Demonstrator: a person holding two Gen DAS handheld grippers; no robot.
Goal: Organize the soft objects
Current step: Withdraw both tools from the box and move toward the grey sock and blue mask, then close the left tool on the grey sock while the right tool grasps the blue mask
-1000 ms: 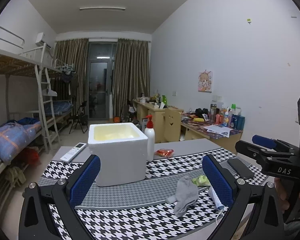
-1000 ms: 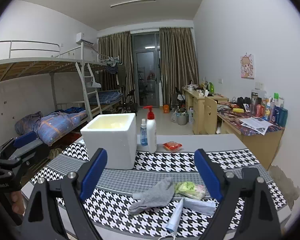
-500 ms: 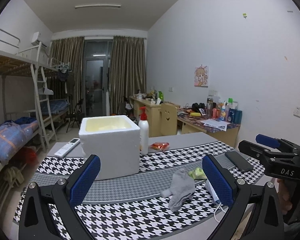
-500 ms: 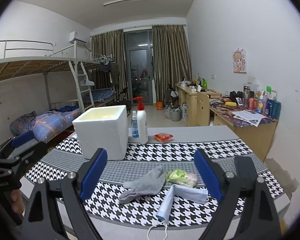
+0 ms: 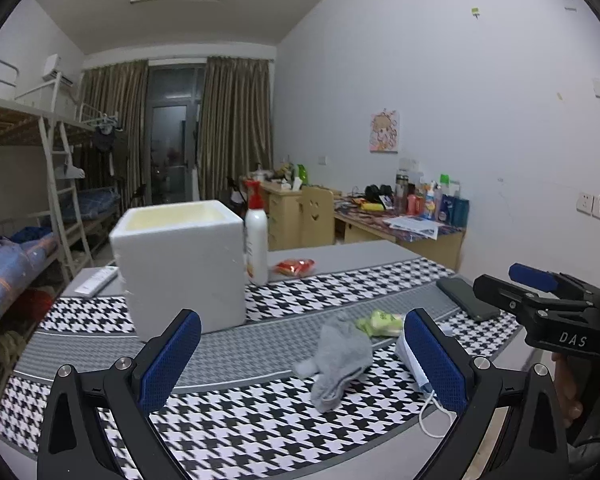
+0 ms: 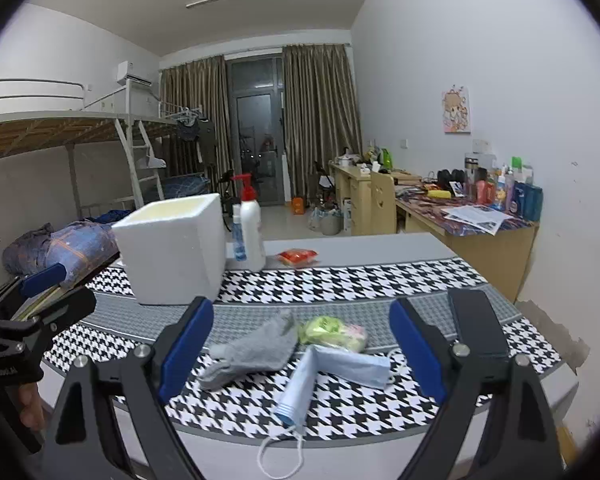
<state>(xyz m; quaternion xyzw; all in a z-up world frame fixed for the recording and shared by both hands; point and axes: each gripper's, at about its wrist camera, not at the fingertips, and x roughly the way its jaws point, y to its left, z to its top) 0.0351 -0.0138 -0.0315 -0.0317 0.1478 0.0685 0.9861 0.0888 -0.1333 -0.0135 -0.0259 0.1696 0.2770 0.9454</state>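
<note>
- Dorm room, bunk beds along one wall; work surface is a desk (image 6: 380, 248) covered with a houndstooth cloth (image 6: 340, 280).
- Task things lie in a loose cluster on the near part of the cloth: grey sock (image 6: 256, 350) crumpled, touching a green soft packet (image 6: 332, 332) on its far right side; a light-blue face mask (image 6: 332, 372) folded just in front of both, its ear loop hanging over the desk edge.
- White foam box (image 6: 172, 248) stands open-topped further back and to the left, well apart from the cluster. Judged to be the likely container for the soft things.
- Behind the box: pump bottle (image 6: 250, 232), small red packet (image 6: 298, 257). Dark phone (image 5: 466, 298) lies right of the cluster; not soft, leave it.
- Right gripper (image 6: 300, 356): jaws spread wide, empty, framing the sock and mask from above the near edge, not touching.
- Left gripper (image 5: 300, 360): jaws spread wide, empty, sock (image 5: 340, 360) between them in its view, clear of the cloth.
- Step in hand (judgement): approach, before the first pick; nothing in the box can be seen.
- Next move calls for: lower one gripper onto the sock, pinch a raised fold, not the flat cloth beneath, then carry to the box.
</note>
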